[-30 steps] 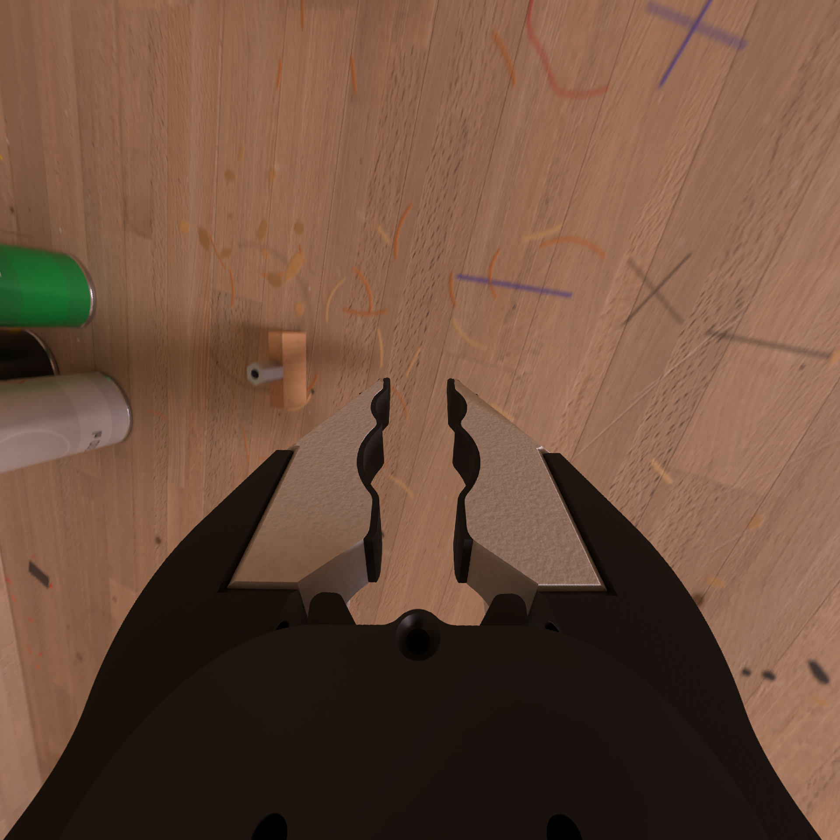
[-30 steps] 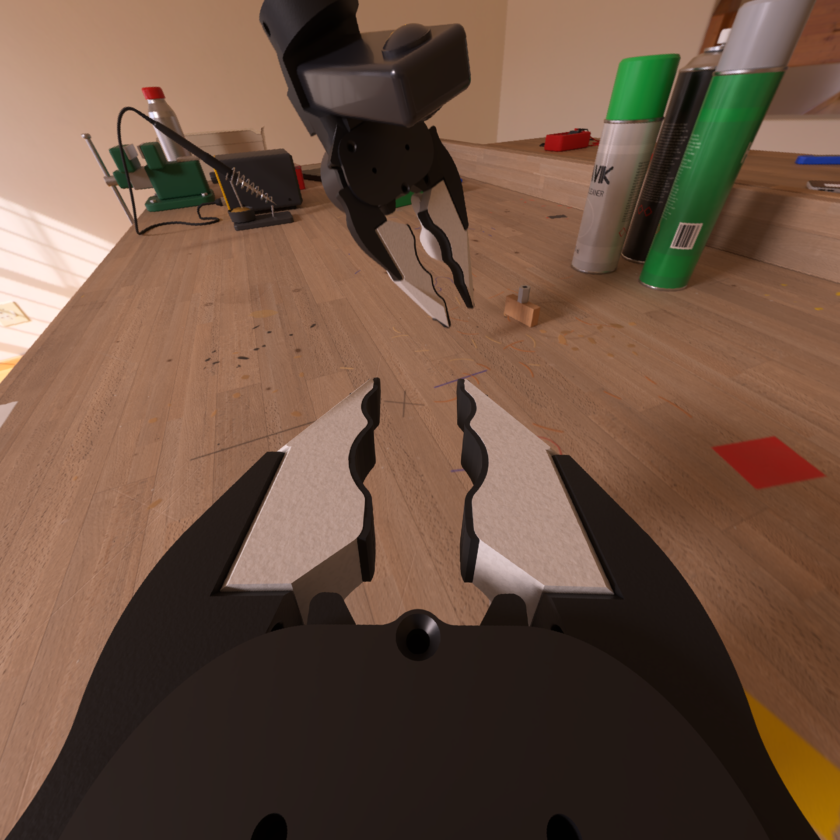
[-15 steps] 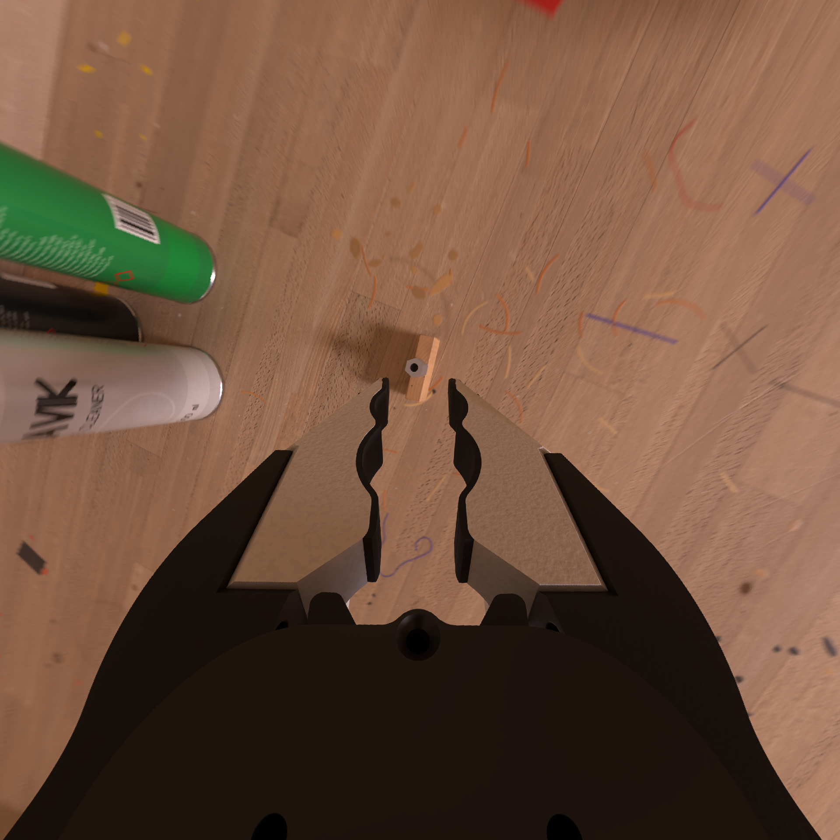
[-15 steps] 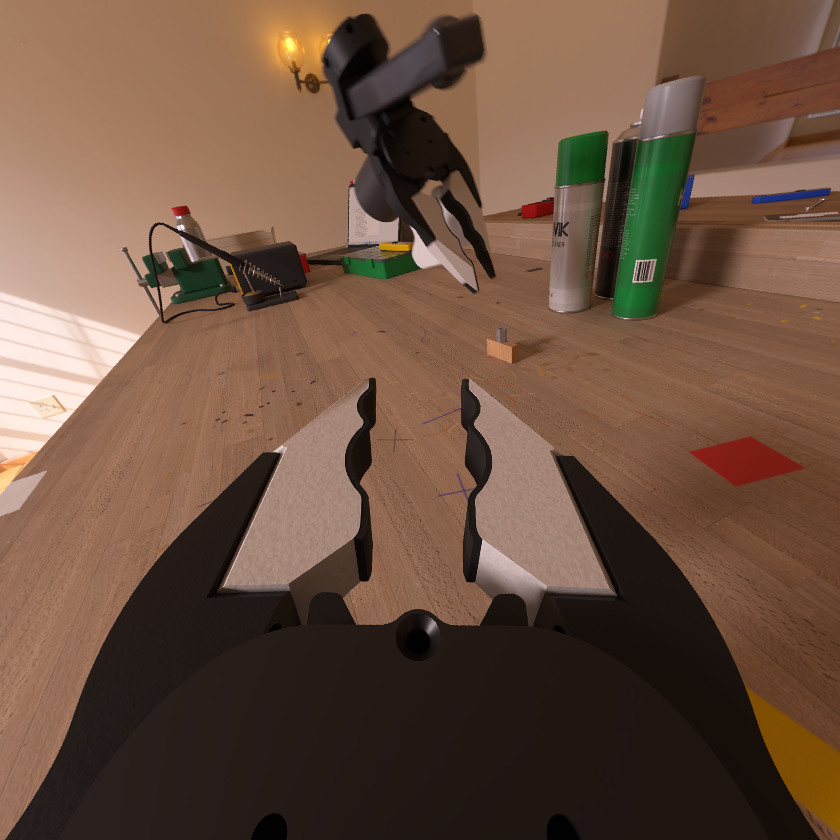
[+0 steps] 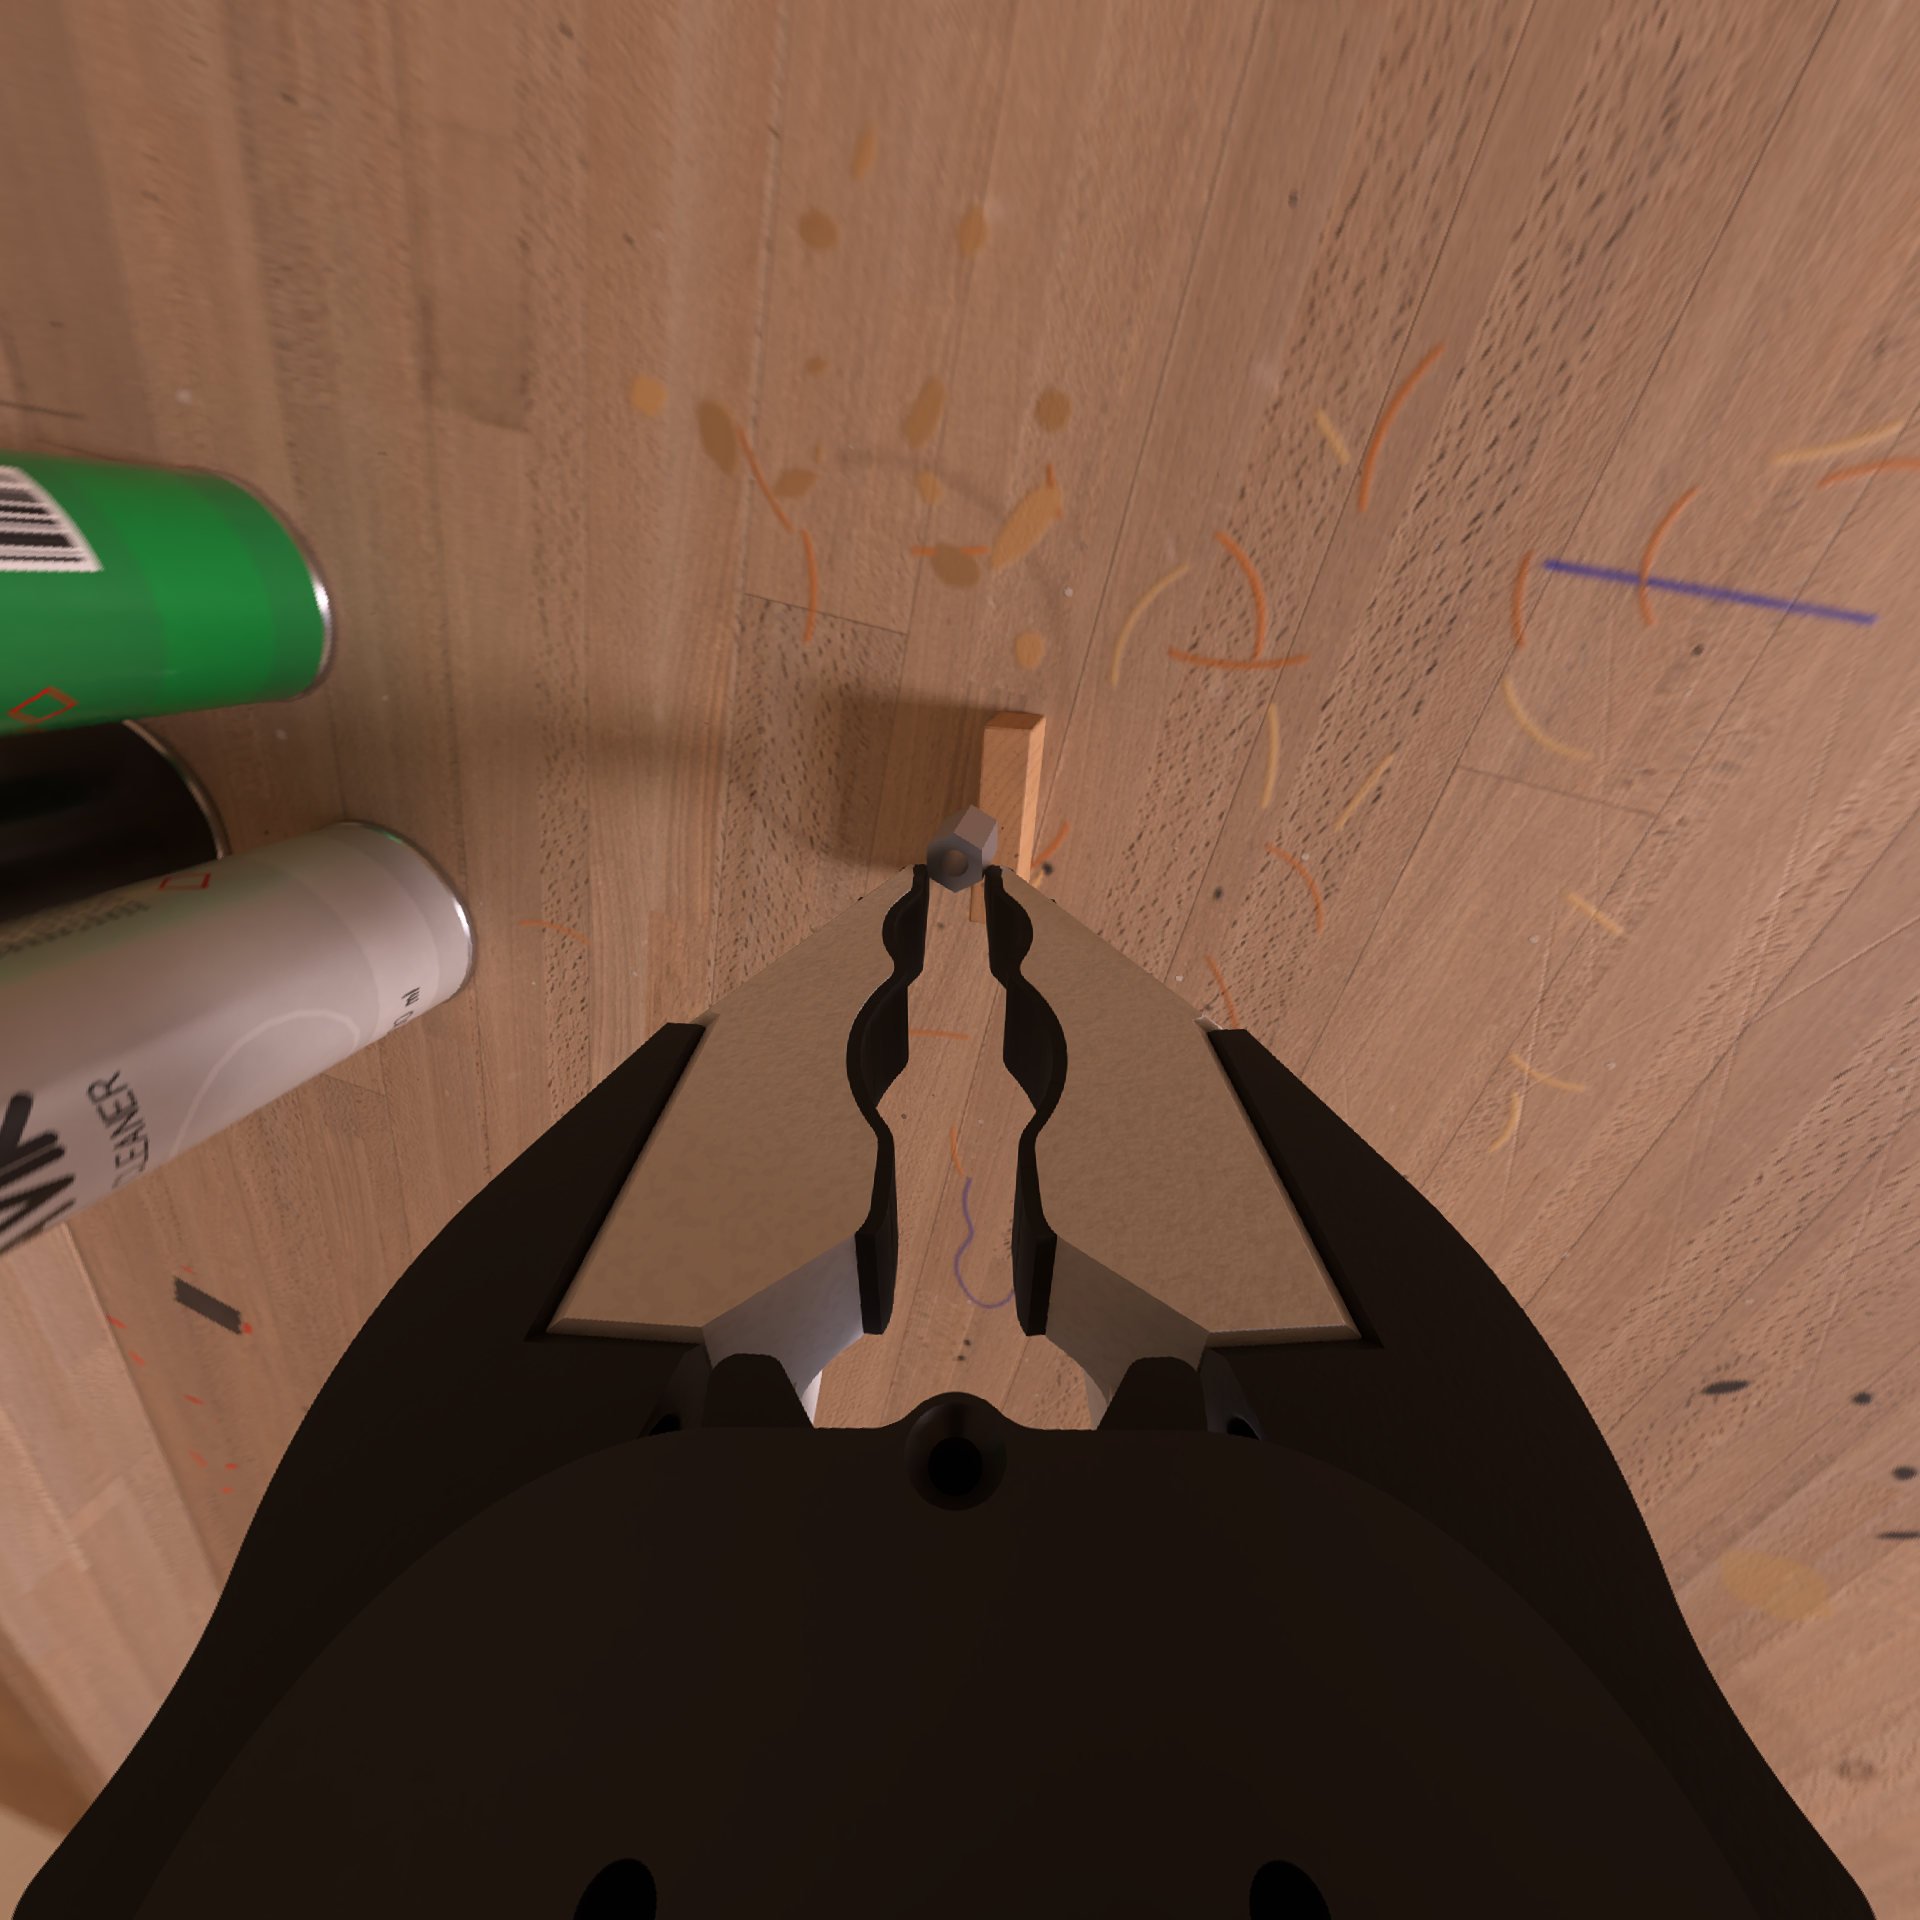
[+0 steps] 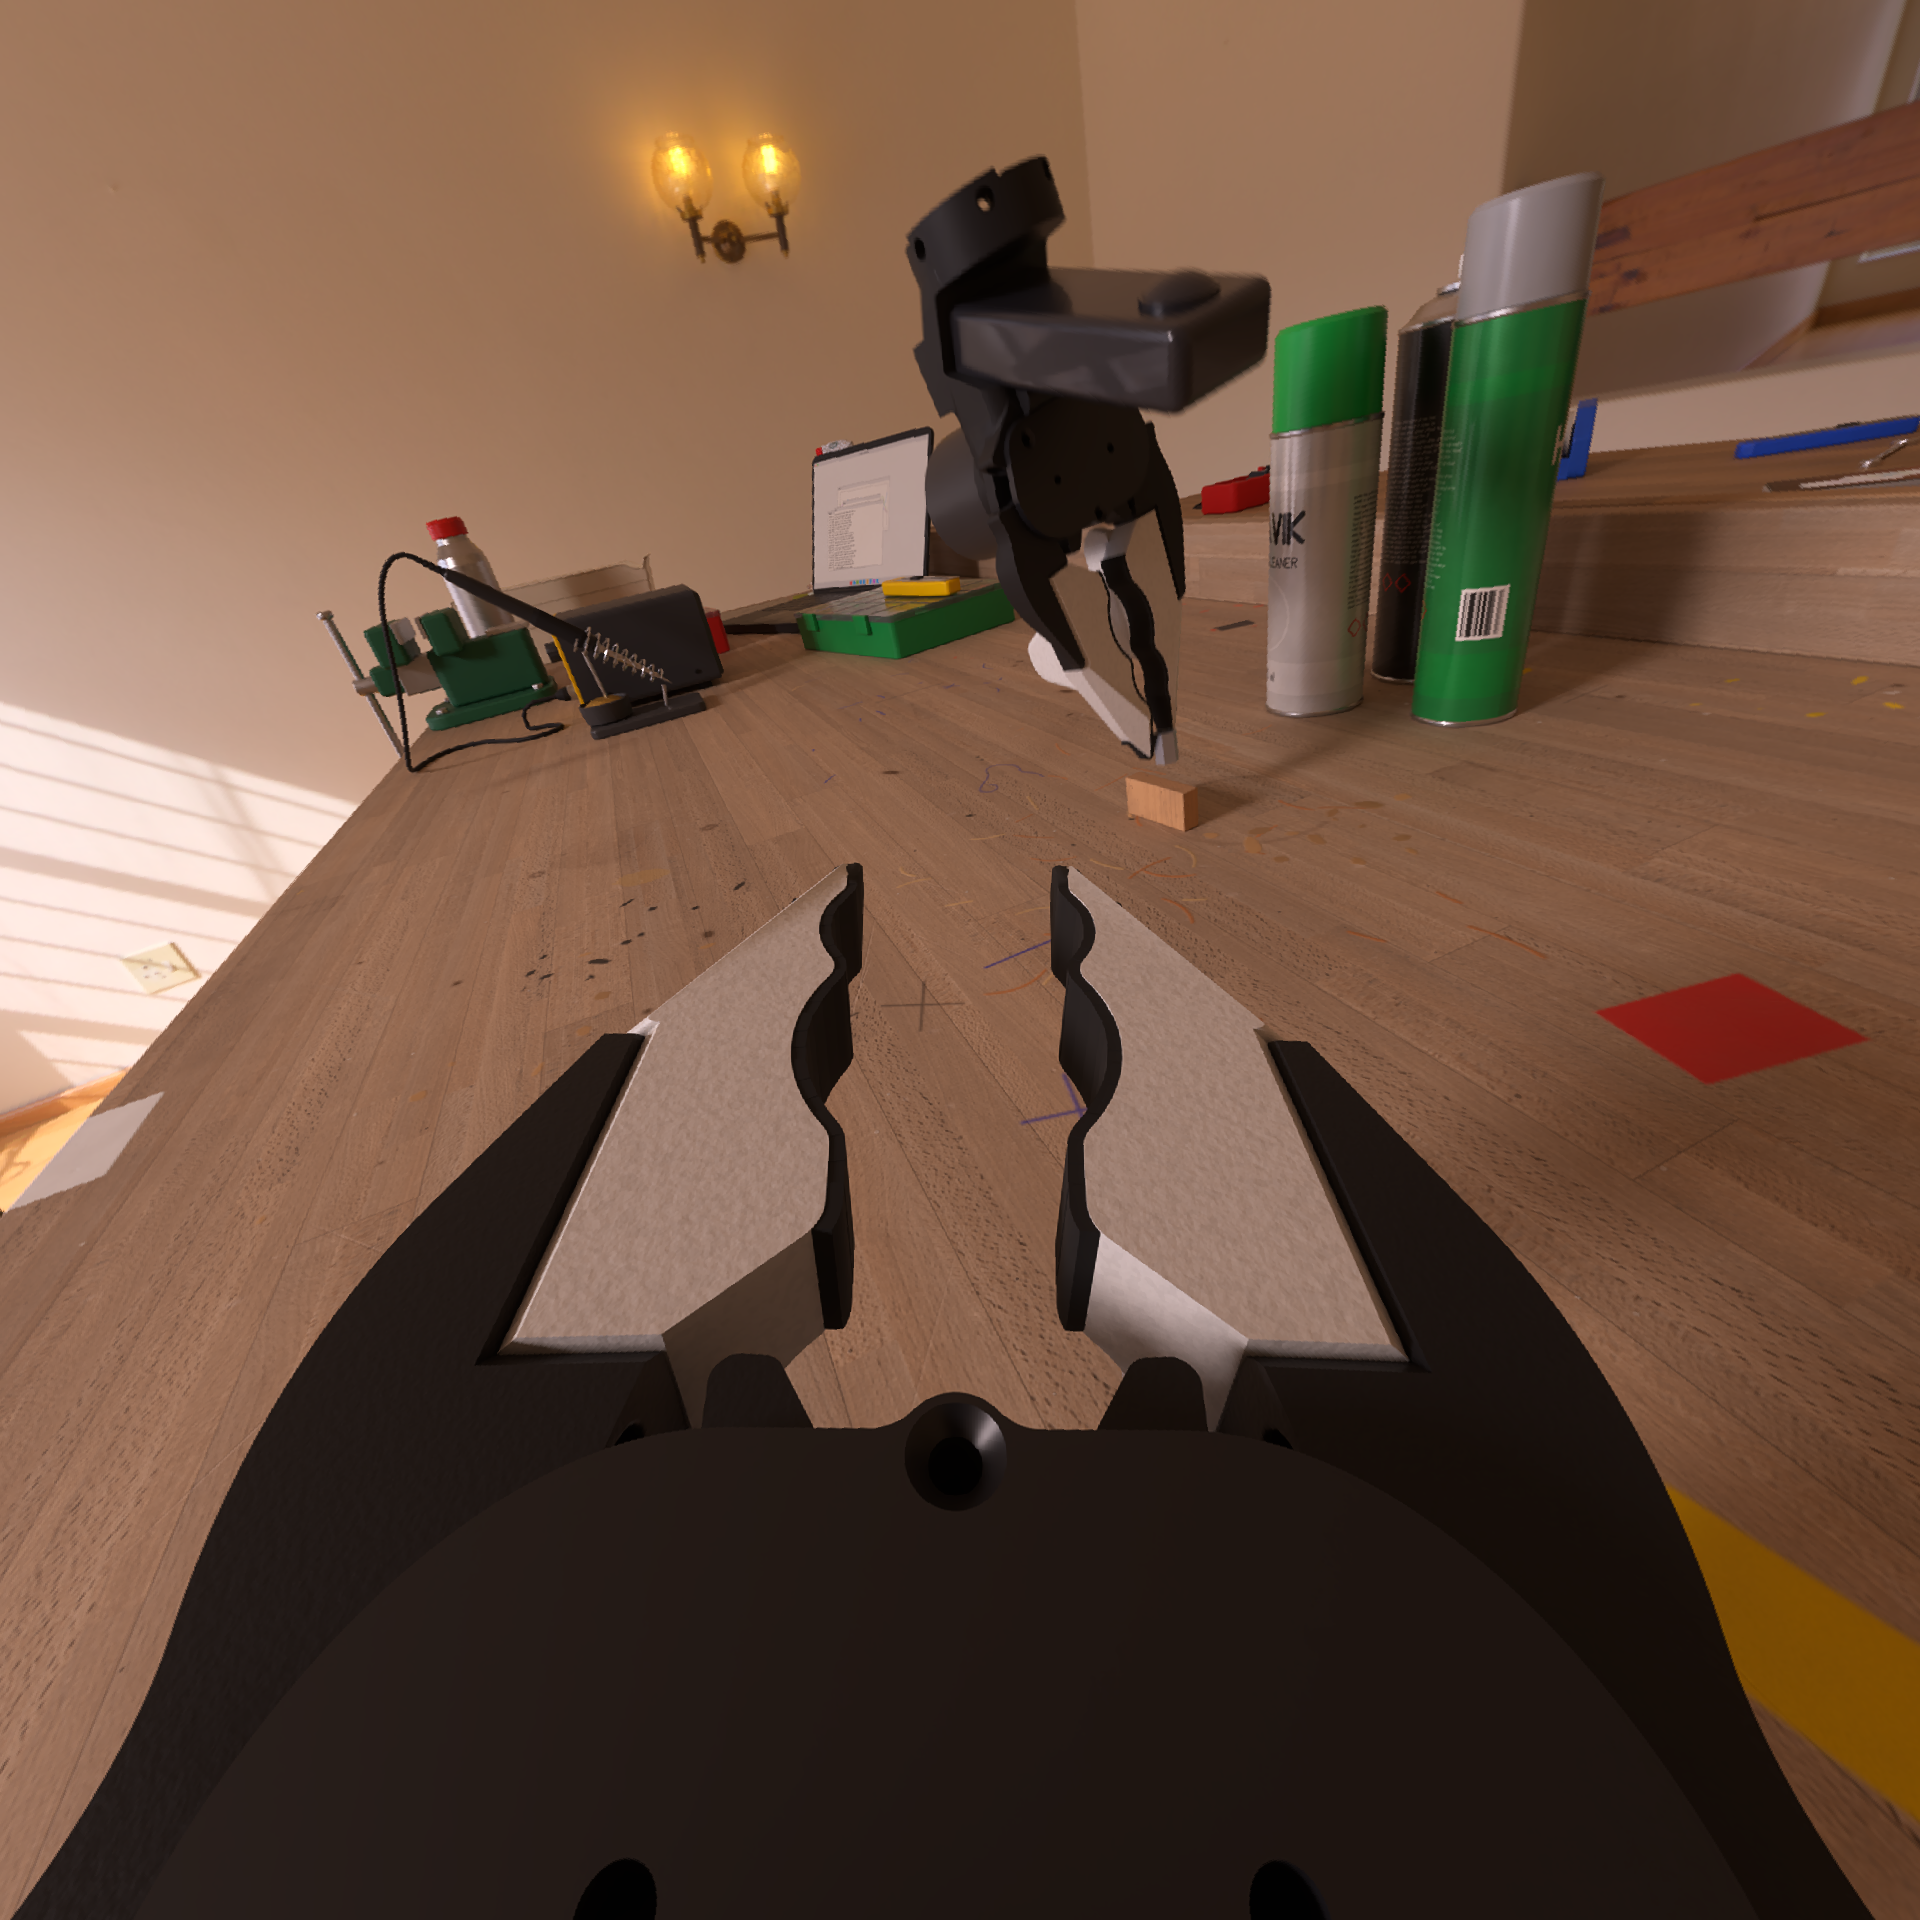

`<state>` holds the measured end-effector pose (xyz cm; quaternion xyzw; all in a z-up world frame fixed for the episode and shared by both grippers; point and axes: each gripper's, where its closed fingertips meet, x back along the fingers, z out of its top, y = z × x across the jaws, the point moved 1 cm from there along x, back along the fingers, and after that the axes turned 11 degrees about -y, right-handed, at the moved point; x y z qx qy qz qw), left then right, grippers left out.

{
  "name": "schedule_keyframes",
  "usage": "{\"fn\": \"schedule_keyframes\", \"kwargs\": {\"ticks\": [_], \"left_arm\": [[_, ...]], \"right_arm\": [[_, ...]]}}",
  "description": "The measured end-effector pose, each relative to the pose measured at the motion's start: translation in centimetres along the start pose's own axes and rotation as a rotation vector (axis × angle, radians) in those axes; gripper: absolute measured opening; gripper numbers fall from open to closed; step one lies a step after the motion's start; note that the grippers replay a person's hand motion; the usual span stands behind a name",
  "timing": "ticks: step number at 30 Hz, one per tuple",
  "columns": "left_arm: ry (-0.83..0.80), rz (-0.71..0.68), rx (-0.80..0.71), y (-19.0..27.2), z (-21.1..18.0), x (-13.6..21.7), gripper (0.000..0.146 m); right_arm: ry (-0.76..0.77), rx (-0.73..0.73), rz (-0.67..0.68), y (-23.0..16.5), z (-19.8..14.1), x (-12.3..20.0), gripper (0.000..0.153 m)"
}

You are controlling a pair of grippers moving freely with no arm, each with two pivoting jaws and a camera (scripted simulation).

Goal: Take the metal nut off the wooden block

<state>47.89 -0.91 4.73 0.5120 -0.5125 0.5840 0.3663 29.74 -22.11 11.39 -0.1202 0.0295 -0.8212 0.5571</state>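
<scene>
The small grey metal nut (image 5: 964,847) sits pinched between the tips of my left gripper (image 5: 954,881), which is shut on it. The wooden block (image 5: 1013,769) lies on the bench just beyond the tips. In the right wrist view the left gripper (image 6: 1155,740) points down and holds the nut (image 6: 1168,748) a little above the top of the block (image 6: 1162,802). My right gripper (image 6: 956,883) is open and empty, low over the bench, well short of the block.
A green spray can (image 5: 156,592), a black can (image 5: 94,790) and a white can (image 5: 208,997) stand close to the left of the block. A red square (image 6: 1730,1023) lies on the right. A soldering station (image 6: 644,644), a green vise (image 6: 457,655) and a green case (image 6: 904,613) stand at the back.
My left gripper has come down over the block and shut on the nut, which now hangs just above the block. My right gripper has stayed open and tilted up a little.
</scene>
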Motion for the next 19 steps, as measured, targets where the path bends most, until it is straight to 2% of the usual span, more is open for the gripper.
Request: {"fn": "schedule_keyframes", "kwargs": {"ticks": [3,6,8,11,15,19], "left_arm": [[0.107,0.002,0.068,-0.2,0.1,1.6,0.01],[0.291,-0.051,0.138,0.6,1.0,4.3,0.01],[0.462,-0.145,0.156,2.4,2.2,6.7,0.01],[0.702,-0.373,0.125,6.8,4.6,9.6,0.01],[0.844,-0.572,0.062,12.4,7.4,9.7,0.01],[0.866,-0.606,0.006,15.4,9.5,7.8,0.011]], "right_arm": [[-0.005,-0.01,0.007,0.0,-0.1,-0.2,0.036],[0.003,-0.025,0.008,0.2,0.0,-0.2,0.036],[0.012,-0.033,0.008,0.3,0.1,-0.2,0.036],[0.017,-0.027,0.011,0.3,0.2,-0.5,0.036],[-0.081,0.056,-0.019,0.4,-0.3,-1.8,0.035],[-0.26,0.22,-0.106,1.3,-1.0,-3.2,0.037]]}}
